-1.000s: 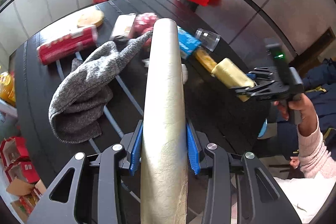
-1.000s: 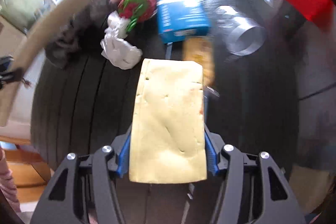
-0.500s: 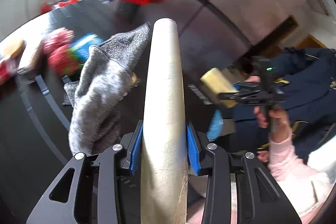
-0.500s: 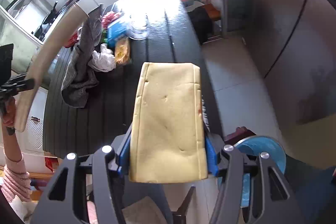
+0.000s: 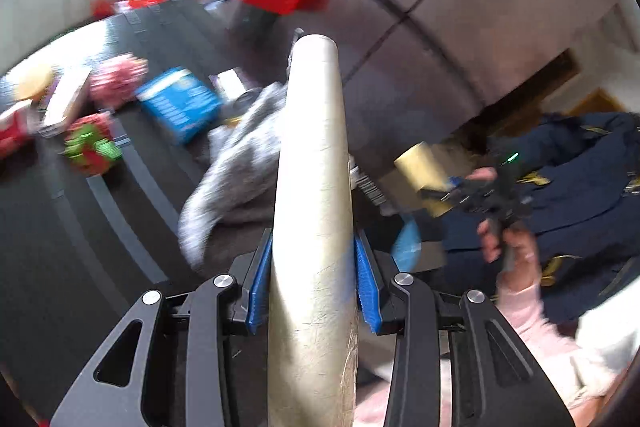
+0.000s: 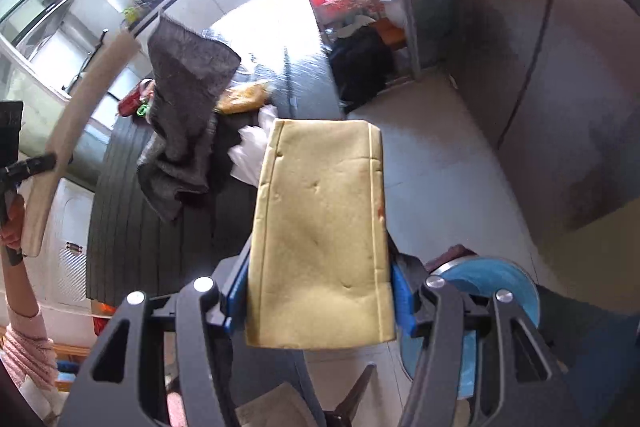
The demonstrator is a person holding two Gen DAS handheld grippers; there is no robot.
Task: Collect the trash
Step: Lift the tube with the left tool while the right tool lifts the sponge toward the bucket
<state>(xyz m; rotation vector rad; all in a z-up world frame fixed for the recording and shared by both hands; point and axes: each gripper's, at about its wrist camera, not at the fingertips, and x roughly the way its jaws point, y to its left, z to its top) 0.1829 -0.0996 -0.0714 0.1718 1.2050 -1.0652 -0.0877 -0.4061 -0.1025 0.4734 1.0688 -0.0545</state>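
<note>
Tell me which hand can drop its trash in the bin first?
Probably the right. Its gripper holds the yellow carton off the table's edge, over the floor, with the blue bin just beside it. The left gripper holds the tube over the table.

The left claw clamps a pale cardboard tube above a grey cloth on the dark table.

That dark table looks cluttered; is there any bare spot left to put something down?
Yes: the near end of the table, this side of the grey cloth, is bare. It is crowded farther along, around the blue box, red-green bundle and white bag.
</note>
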